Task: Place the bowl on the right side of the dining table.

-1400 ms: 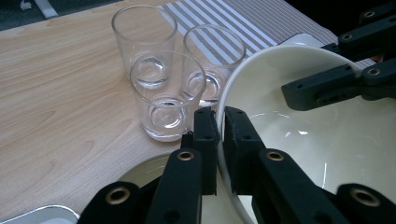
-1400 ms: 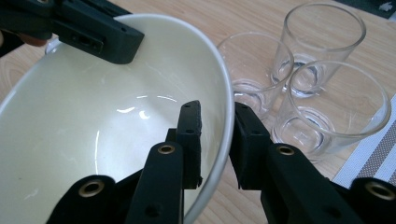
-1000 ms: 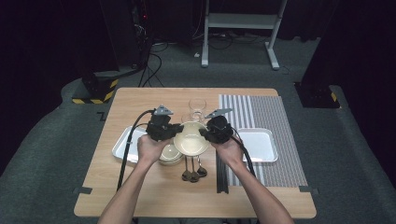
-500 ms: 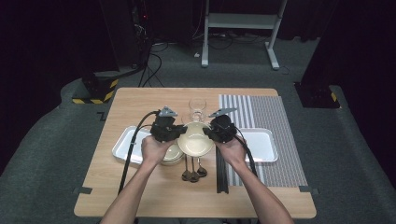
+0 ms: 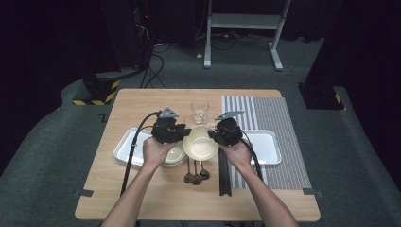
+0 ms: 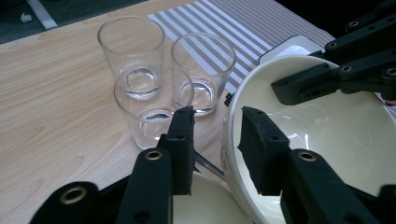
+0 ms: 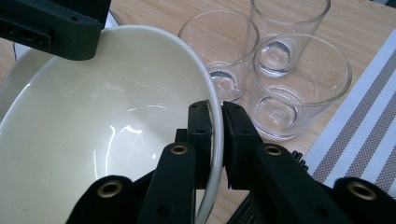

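The bowl (image 7: 107,140) is clamped at its rim by the right gripper (image 7: 217,135); the left gripper (image 6: 212,140) has just been opened, rim released. A one-handed carry is called for next.

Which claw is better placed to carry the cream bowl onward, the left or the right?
The right claw: its jaws are clamped on the rim of the cream bowl. The left claw has just been opening; the rim stands between its jaws, unpressed.
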Demonstrator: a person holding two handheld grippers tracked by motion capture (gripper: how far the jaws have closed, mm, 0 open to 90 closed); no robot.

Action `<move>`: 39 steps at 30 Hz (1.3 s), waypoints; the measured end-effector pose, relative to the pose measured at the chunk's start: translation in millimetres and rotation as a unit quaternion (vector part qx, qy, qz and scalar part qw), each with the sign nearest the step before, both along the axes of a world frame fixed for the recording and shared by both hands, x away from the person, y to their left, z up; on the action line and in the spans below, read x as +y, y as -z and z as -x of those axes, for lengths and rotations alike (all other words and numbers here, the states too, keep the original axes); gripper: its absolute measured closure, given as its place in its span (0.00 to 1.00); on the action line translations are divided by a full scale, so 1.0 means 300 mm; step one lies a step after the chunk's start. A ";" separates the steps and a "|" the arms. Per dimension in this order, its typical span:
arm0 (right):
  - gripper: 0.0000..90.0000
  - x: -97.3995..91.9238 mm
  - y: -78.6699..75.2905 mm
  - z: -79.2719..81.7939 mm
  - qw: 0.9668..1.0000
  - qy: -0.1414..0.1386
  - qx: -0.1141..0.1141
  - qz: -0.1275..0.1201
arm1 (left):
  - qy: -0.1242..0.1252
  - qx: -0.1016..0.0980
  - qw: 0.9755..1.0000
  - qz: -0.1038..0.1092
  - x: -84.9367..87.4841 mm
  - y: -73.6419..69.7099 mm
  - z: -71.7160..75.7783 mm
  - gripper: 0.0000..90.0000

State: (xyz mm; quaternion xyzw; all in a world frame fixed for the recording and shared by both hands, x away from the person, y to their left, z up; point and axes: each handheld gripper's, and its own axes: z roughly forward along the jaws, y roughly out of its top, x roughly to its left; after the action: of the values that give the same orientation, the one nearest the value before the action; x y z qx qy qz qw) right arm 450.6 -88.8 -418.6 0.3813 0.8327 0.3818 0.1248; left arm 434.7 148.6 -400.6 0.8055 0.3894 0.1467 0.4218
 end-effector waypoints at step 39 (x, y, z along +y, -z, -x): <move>0.92 -0.104 -0.010 -0.005 1.000 0.022 0.000 -0.018 | -0.043 -0.020 0.999 0.015 0.075 0.009 0.033 0.44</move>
State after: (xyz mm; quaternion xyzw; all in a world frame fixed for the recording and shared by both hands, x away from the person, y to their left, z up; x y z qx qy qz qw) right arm 452.2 -120.1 -415.5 0.4020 0.8169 0.3939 0.1263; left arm 424.7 171.1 -403.2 0.7787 0.4174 0.1749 0.4345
